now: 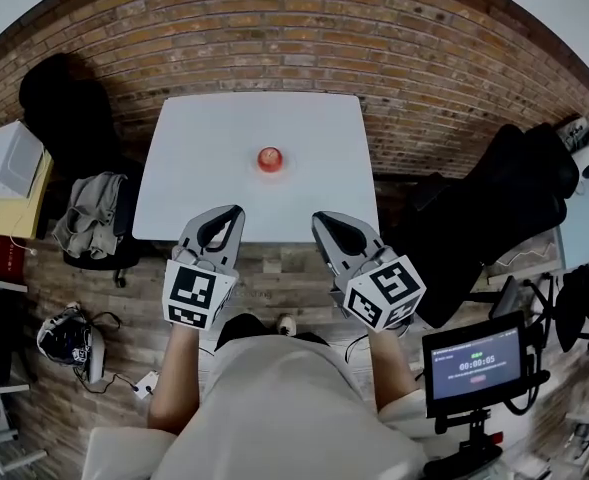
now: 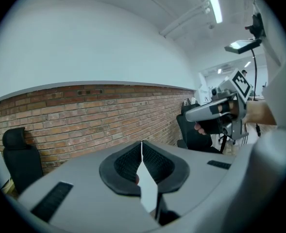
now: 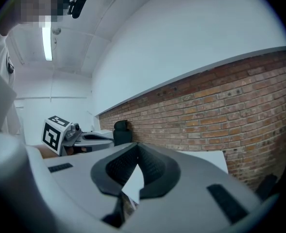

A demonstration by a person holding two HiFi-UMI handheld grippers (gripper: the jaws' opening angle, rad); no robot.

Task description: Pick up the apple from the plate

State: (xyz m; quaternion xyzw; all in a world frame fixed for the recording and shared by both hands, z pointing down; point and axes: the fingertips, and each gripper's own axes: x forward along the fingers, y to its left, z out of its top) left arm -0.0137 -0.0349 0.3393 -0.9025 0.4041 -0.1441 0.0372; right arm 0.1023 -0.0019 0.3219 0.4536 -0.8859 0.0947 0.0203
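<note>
In the head view a red apple [image 1: 270, 158] sits on a small white plate [image 1: 255, 162], which hardly stands out from the white table [image 1: 194, 148]. Both grippers hover at the table's near edge, short of the apple. My left gripper [image 1: 237, 211] is shut and empty; its own view shows the jaws [image 2: 142, 143] meeting over the tabletop. My right gripper [image 1: 318, 218] is likewise shut with nothing in it, its tips [image 3: 137, 145] touching. Each gripper view shows the other gripper beside it: the right gripper [image 2: 215, 111] and the left gripper [image 3: 84, 137].
A brick wall [image 1: 304, 28] runs behind the table. Black chairs stand at the far left [image 1: 59, 98] and at the right [image 1: 514, 188]. Clothes lie heaped on a stool [image 1: 92, 213] left of the table. A small screen [image 1: 474, 363] is at lower right.
</note>
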